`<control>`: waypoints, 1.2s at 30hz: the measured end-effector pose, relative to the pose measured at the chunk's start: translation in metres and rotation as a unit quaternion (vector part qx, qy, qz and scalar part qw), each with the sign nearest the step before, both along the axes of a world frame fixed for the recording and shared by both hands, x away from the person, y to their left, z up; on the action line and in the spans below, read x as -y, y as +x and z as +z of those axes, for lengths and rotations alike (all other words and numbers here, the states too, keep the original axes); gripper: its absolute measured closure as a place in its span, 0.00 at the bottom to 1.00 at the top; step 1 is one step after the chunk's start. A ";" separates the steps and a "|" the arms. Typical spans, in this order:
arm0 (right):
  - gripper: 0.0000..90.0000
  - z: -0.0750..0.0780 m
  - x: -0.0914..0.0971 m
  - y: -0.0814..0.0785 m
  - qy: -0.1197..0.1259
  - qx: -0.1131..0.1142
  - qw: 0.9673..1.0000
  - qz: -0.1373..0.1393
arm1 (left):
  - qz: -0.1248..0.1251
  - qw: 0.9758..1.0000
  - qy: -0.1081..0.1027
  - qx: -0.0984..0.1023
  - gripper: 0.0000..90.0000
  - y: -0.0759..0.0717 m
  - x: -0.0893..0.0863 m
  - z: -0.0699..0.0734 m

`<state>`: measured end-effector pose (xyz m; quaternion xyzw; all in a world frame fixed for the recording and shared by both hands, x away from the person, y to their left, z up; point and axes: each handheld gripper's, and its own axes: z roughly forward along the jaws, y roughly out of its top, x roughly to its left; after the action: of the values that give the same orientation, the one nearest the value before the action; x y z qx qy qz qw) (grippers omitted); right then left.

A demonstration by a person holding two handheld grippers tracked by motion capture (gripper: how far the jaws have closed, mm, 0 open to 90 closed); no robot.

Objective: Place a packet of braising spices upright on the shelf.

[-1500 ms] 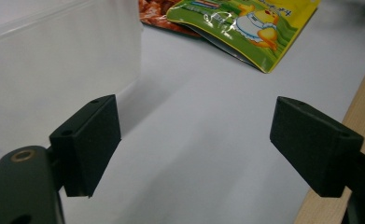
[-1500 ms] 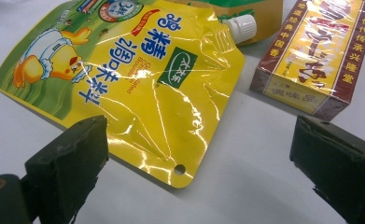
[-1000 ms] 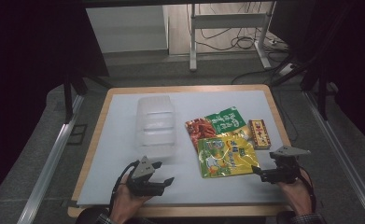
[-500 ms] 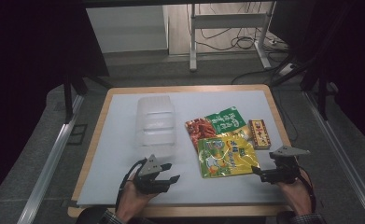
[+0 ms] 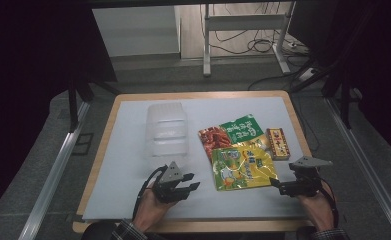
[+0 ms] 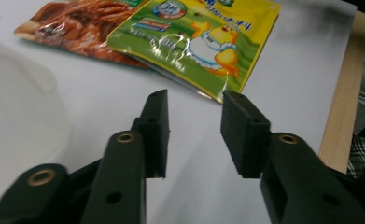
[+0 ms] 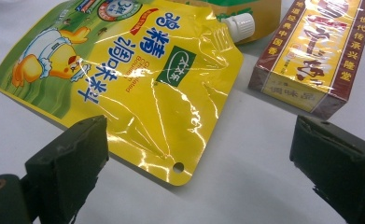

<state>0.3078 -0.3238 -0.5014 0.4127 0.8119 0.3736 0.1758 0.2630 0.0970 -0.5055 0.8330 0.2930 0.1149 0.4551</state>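
While both grippers hover low over the near edge of the table (image 5: pixel 133 150), the yellow pouch (image 5: pixel 242 167) lies flat between them, overlapping a red-and-green pouch (image 5: pixel 230 134) beyond it. Its jaws spread wide and empty, the right gripper (image 5: pixel 279 186) faces the pouch's near right corner. On the left gripper (image 5: pixel 192 182), the jaws have just been narrowing with nothing between them. Judged from this, the approach is under way — next, the right jaws must slide around that corner and pinch.
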 end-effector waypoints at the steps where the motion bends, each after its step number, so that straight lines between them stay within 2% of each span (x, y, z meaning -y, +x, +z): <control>1: 0.05 0.000 0.000 0.000 0.000 0.000 1.000 0.000 | -0.003 1.000 -0.001 0.002 0.70 0.001 0.001 0.000; 3: 0.05 0.000 0.000 0.000 0.000 0.000 1.000 0.000 | -0.008 1.000 -0.003 0.005 0.76 0.003 0.004 0.001; 10: 0.05 0.000 0.000 0.000 -0.001 0.000 1.000 0.000 | -0.017 1.000 0.004 0.004 0.86 0.011 0.016 0.001; 17: 0.05 0.000 0.000 0.000 0.000 0.000 1.000 0.000 | -0.029 1.000 0.001 0.005 0.99 0.021 0.027 0.001; 22: 0.05 0.000 0.000 0.000 0.000 0.001 1.000 0.001 | -0.030 0.999 -0.001 0.010 1.00 0.029 0.034 -0.001; 30: 0.05 0.001 0.000 0.000 0.000 0.003 1.000 0.000 | -0.032 0.999 0.000 0.007 1.00 0.044 0.046 -0.006; 36: 0.05 0.001 0.000 -0.001 0.000 0.004 1.000 0.000 | -0.035 0.999 0.005 0.002 1.00 0.054 0.063 -0.011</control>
<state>0.3070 -0.3240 -0.5004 0.4110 0.8114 0.3750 0.1792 0.3165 0.0339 -0.5169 0.8448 0.2620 0.1023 0.4552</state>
